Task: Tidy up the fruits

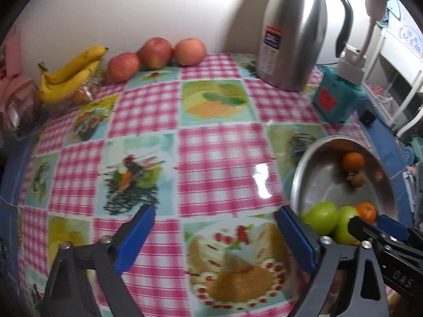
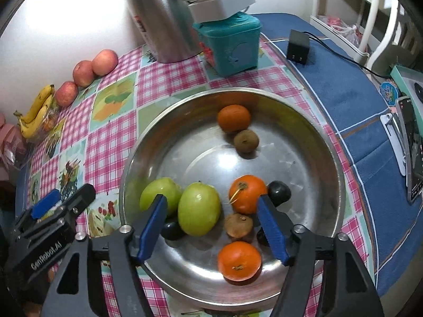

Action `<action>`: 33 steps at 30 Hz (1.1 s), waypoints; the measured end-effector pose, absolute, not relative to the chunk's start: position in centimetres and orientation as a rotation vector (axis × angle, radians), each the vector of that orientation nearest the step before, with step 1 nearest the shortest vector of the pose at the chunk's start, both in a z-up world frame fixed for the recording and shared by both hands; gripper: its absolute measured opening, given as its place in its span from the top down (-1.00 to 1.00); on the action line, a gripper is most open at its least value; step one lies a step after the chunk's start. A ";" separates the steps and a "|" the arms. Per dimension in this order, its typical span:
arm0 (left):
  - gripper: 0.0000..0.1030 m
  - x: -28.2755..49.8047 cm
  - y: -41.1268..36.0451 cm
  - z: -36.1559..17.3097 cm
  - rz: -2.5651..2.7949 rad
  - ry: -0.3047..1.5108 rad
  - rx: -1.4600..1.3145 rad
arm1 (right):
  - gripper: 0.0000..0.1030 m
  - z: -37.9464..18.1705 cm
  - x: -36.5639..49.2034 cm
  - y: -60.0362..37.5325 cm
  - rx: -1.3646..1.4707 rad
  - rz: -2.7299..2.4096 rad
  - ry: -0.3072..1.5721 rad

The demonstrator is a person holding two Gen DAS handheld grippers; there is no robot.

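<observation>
A steel bowl (image 2: 211,158) holds two green apples (image 2: 198,208), three oranges (image 2: 247,196), two brown kiwis (image 2: 239,225) and some dark plums (image 2: 279,192). My right gripper (image 2: 212,227) hangs open over the bowl's near side. One green apple and a kiwi lie between its blue pads (image 2: 153,227), and neither pad presses on them. My left gripper (image 1: 218,237) is open and empty above the checked tablecloth (image 1: 211,158), left of the bowl (image 1: 325,185). Three red apples (image 1: 154,52) and bananas (image 1: 68,76) lie along the back wall.
A steel thermos jug (image 1: 293,31) and a teal box (image 1: 335,100) with a white power strip on it stand behind the bowl. A black adapter (image 2: 298,46) and a phone (image 2: 411,148) lie on the blue cloth to the right. Pink packets (image 1: 18,97) sit at the far left.
</observation>
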State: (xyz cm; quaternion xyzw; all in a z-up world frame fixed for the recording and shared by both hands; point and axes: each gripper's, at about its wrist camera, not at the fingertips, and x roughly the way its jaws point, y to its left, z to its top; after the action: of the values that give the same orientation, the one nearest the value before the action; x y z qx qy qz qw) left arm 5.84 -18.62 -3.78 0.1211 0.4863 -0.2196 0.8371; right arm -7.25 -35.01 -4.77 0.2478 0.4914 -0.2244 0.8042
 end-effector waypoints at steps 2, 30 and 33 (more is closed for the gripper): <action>-0.96 5.9 -18.0 -3.7 -0.440 1.005 0.274 | -0.54 -4.9 -7.1 -34.6 0.531 -0.469 1.052; -0.96 3.6 -10.6 -3.7 -0.156 1.019 0.372 | -0.78 -4.7 -7.8 -29.9 0.440 -0.395 1.072; -0.96 2.9 -10.0 -3.6 -0.161 1.035 0.376 | -0.78 -4.6 -8.3 -29.5 0.432 -0.393 1.074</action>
State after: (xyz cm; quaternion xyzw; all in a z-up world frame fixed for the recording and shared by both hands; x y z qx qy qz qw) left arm 2.92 -10.05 -3.64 0.1787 0.4914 -0.0765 0.8490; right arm -8.28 -29.48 -4.62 0.2030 0.5041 -0.1845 0.8189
